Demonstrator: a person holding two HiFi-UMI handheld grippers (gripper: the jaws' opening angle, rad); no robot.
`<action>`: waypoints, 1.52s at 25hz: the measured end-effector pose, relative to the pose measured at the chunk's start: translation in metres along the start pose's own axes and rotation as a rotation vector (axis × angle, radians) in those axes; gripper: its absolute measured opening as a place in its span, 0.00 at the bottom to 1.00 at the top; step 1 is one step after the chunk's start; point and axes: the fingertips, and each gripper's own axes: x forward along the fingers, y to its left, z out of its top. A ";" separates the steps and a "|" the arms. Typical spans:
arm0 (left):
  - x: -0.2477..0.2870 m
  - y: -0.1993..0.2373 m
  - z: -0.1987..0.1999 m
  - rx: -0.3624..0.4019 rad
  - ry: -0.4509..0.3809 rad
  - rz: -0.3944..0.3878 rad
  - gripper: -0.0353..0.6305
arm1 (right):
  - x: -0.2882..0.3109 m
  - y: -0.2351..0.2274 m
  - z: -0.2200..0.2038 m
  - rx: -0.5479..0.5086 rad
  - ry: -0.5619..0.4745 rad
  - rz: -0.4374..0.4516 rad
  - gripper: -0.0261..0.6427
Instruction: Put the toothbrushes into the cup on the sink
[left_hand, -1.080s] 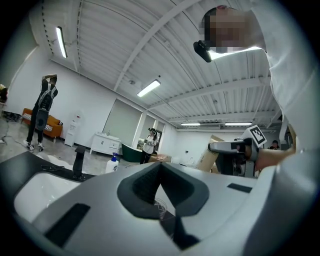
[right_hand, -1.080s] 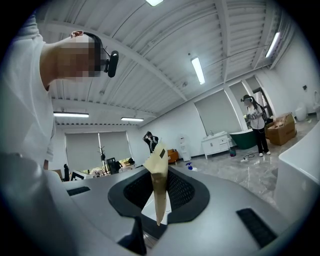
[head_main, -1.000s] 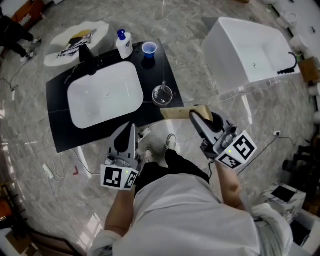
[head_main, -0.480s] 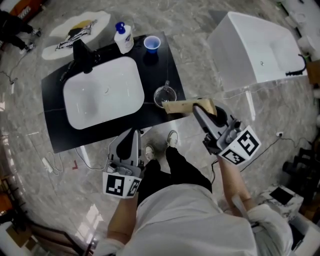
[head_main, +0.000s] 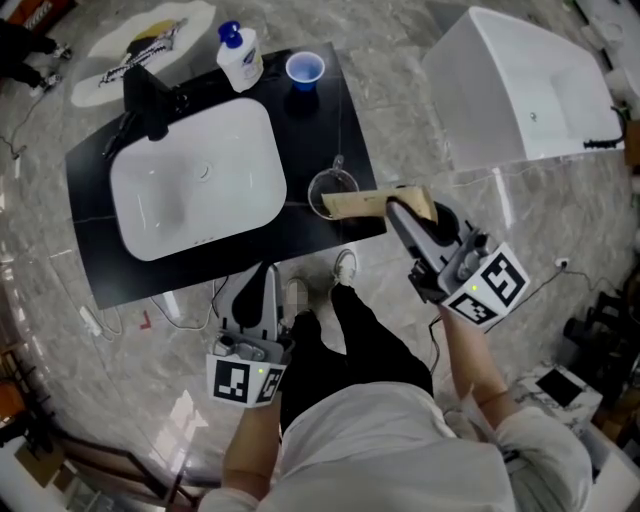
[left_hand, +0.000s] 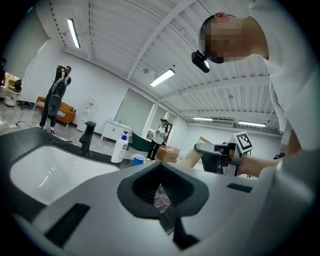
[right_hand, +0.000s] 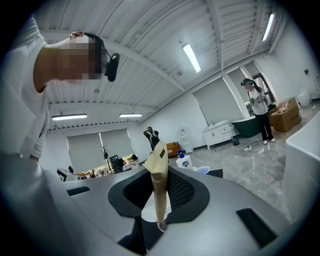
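My right gripper (head_main: 398, 207) clamps a tan packet (head_main: 362, 204), probably toothbrushes, just beside the glass cup (head_main: 327, 190) at the desk's (head_main: 200, 265) near right edge; a careless swing could topple that cup. My left gripper (head_main: 268, 275) is pinched on clear film (left_hand: 161, 196).

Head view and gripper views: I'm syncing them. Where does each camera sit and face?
Head view: on the head, facing steeply down at the white rectangular basin; shows torso, legs, left gripper, right gripper.
Left gripper view: on that gripper, facing across the basin; jaws pinch clear crinkled film.
Right gripper view: on that gripper, facing the room; jaws clamp a brown paper packet.
Shared by all: white pump bottle and blue plastic cup.
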 end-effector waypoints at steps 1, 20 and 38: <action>0.001 0.001 -0.002 -0.005 0.001 0.004 0.06 | 0.003 -0.002 -0.003 -0.001 0.006 0.005 0.16; 0.016 0.022 -0.036 -0.039 0.039 0.073 0.06 | 0.035 -0.039 -0.063 0.075 0.049 0.043 0.16; 0.003 0.030 -0.036 -0.042 0.029 0.108 0.06 | 0.043 -0.051 -0.092 0.077 0.101 0.005 0.17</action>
